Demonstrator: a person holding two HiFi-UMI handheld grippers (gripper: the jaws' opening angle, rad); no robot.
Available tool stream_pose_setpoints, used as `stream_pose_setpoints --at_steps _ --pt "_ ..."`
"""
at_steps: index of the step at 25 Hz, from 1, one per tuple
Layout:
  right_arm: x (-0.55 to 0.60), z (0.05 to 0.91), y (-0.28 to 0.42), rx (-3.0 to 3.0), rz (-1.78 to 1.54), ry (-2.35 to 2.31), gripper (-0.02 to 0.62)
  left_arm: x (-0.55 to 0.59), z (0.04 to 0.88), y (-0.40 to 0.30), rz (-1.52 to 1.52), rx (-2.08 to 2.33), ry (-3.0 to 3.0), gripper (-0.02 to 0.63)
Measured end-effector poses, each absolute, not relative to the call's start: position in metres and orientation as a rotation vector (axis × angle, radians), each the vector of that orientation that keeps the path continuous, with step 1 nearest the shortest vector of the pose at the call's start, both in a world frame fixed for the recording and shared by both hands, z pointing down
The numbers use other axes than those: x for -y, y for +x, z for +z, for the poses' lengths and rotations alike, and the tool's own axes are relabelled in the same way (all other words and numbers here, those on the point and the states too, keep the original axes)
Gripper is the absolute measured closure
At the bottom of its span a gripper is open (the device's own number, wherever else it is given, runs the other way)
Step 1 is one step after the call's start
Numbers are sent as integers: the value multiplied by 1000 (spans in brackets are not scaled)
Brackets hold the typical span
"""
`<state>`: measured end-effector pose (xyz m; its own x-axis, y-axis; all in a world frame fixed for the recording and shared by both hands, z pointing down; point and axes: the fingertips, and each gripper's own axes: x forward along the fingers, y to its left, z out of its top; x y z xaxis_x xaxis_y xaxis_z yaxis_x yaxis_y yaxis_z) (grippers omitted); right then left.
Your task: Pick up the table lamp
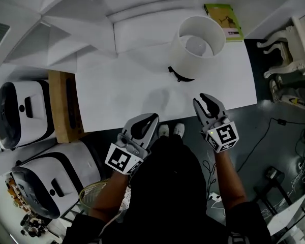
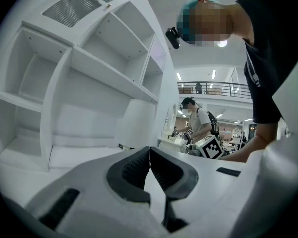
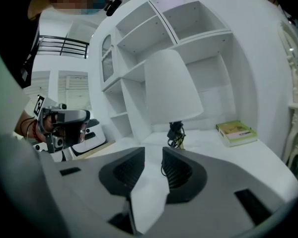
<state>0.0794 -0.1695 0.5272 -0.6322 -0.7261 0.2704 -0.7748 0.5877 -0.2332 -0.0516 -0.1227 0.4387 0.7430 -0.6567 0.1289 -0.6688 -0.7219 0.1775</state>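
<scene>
The table lamp's white drum shade (image 1: 195,47) stands upright on the white table (image 1: 122,95) at the back right, over a black base and cord (image 1: 180,75). In the right gripper view the shade (image 3: 171,90) and base (image 3: 175,133) are straight ahead, beyond the jaws. My right gripper (image 1: 209,104) (image 3: 153,152) hovers over the table's front edge, short of the lamp, its jaws a narrow gap apart and empty. My left gripper (image 1: 142,127) (image 2: 149,150) is at the front edge further left, tips touching, holding nothing.
A green book (image 1: 224,22) (image 3: 236,132) lies behind the lamp at the right. White shelving (image 2: 89,68) rises behind the table. A wooden board (image 1: 61,105) and white machines (image 1: 20,113) are to the left. A white chair (image 1: 290,44) and floor cables (image 1: 267,128) are to the right.
</scene>
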Motion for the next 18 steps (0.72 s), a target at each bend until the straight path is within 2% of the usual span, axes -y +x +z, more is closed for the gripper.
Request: stream_pose_setpoints --at_steps 18 --pt "243 607 75 2602 303 1303 491 159 538 -38 111 1019 2708 588"
